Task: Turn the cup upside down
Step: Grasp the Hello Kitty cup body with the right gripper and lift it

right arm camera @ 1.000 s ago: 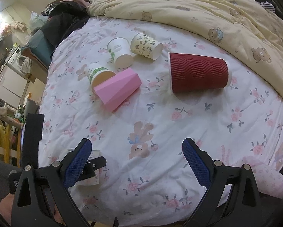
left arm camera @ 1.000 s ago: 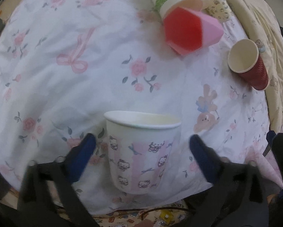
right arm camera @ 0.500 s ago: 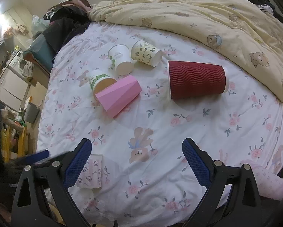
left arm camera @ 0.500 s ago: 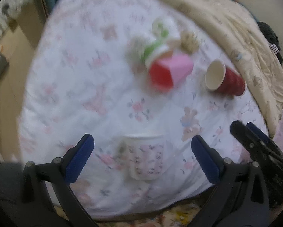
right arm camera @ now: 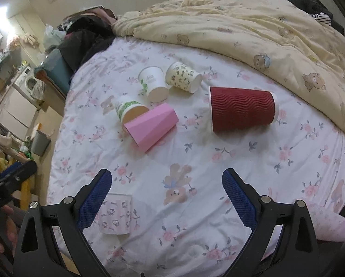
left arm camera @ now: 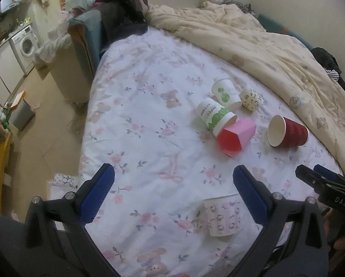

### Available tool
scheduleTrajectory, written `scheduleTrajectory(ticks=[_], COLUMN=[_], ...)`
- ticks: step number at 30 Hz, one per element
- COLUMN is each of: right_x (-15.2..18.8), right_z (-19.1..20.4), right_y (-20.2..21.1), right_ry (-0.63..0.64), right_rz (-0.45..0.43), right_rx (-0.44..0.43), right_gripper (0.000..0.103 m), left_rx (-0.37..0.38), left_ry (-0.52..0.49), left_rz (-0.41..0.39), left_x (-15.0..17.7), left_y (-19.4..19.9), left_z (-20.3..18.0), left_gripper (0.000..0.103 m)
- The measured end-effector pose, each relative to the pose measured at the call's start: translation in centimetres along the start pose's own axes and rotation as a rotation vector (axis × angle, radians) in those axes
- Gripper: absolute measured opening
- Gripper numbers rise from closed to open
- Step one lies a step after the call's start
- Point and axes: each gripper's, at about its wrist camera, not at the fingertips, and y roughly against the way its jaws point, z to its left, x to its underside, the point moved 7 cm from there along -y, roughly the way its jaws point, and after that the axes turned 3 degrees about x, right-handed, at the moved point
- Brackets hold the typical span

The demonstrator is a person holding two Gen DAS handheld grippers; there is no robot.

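Observation:
A white paper cup with a pink cartoon-cat print (left arm camera: 223,215) stands upright, rim up, near the bed's front edge; it also shows in the right wrist view (right arm camera: 115,213). My left gripper (left arm camera: 172,194) is open and empty, raised above and behind the cup. My right gripper (right arm camera: 166,196) is open and empty over the sheet, to the right of the cup. The right gripper's body (left arm camera: 329,189) shows at the right of the left wrist view.
Several cups lie on their sides further back: a pink faceted cup (right arm camera: 151,127), a red ribbed cup (right arm camera: 241,112), a green-print cup (right arm camera: 129,110), a white cup (right arm camera: 152,84) and a patterned cup (right arm camera: 184,77). A cream duvet (right arm camera: 253,23) covers the far side. The bed edge and floor (left arm camera: 45,115) are at left.
My left gripper has pulled back and up from the cartoon-cat cup, which stays upright on the sheet. The right gripper has barely moved.

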Motion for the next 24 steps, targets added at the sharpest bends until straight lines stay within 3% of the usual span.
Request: scheduleTrajectory(ticks=[8, 19, 24], right_x=[1.7, 2.2, 3.8], right_z=[1.1, 3.1, 4.0], right_y=[-1.6, -2.6, -4.8], right_ry=[0.043, 0.088, 0.066], right_rz=[0.055, 0.104, 0.214], right_rx=[0.009, -0.042, -0.073], right_gripper=[0.099, 0.099, 0.099], left_rx=[-0.010, -0.028, -0.027], left_ry=[0.024, 0.076, 0.145], left_rz=[0.000, 0.104, 0.119], left_x=[0.4, 2.4, 2.3], left_y=[-0.6, -2.6, -2.8], left_z=[0.9, 2.3, 3.8], left_gripper=[0.101, 0.101, 0.101])
